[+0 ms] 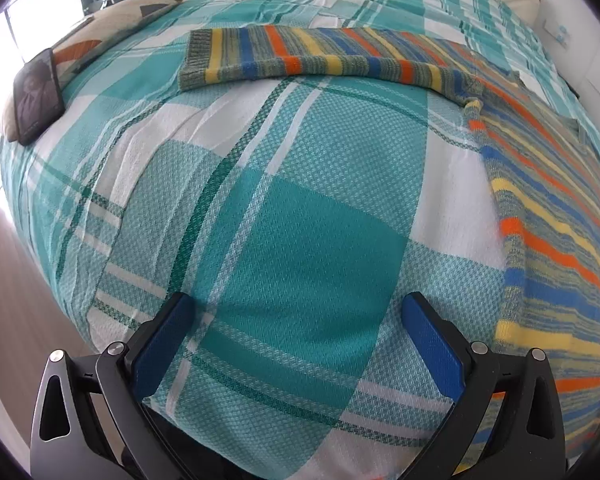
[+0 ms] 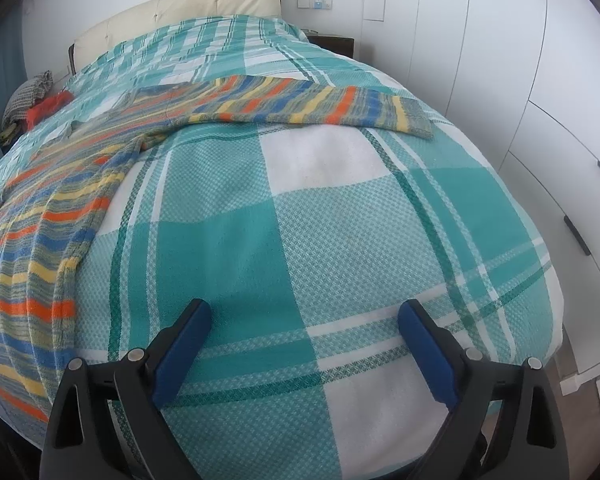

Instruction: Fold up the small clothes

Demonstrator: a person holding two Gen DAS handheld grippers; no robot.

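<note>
Both tongs are hanging over the teal plaid blanket (image 1: 300, 240), jaws spread wide, gripping nothing. One striped sweater (image 1: 548, 208) is lying flat on it. It's sitting off to the right of the left gripper (image 1: 298, 308), with one sleeve (image 1: 300, 60) stretching across well ahead of it. From the right gripper (image 2: 304, 312) the same sweater (image 2: 40, 240) is lying to the left, other sleeve (image 2: 320, 106) running ahead. Only the left view is showing a dark tablet (image 1: 38, 96) on a patterned pillow (image 1: 112, 24) far left. Only the right view is showing the white wardrobe (image 2: 500, 60) and the cream headboard (image 2: 180, 12).
</note>
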